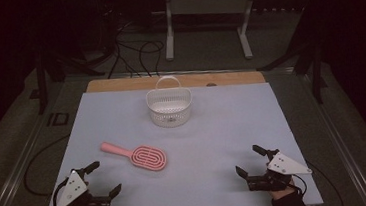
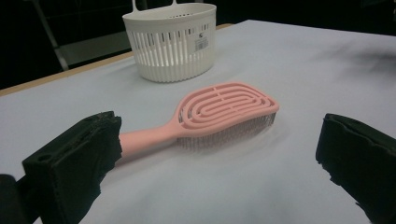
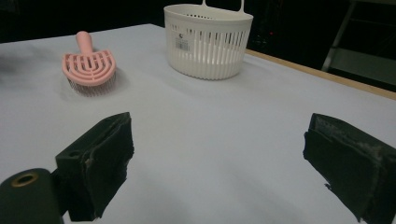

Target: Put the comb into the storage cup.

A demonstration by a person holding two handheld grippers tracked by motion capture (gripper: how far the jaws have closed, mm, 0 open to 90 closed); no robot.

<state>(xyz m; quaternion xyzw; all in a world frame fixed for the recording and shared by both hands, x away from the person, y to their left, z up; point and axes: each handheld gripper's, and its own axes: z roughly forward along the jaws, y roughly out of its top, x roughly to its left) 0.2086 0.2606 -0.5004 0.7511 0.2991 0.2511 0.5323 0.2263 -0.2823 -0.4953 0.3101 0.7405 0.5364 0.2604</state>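
A pale blue table cover (image 1: 200, 146) is spread beneath both tools, and on it, well ahead of them, a white slotted basket (image 1: 170, 106) is stood upright with its handle raised. Nearer, just ahead of the left gripper (image 1: 102, 178) and slightly toward its inner side, a pink hairbrush (image 1: 140, 155) is laid bristles down, its handle (image 2: 144, 138) turned toward that gripper's near jaw. The left gripper is held released, jaws wide apart and nothing between them; the right gripper (image 1: 249, 161) is likewise spread and empty, with the brush far off across from it. A slip is to be feared if the thin, smooth handle is pinched near its tip: the heavier head could swing down and twist the brush loose. The brush could also be pushed along the smooth cover if one jaw is brought against it first
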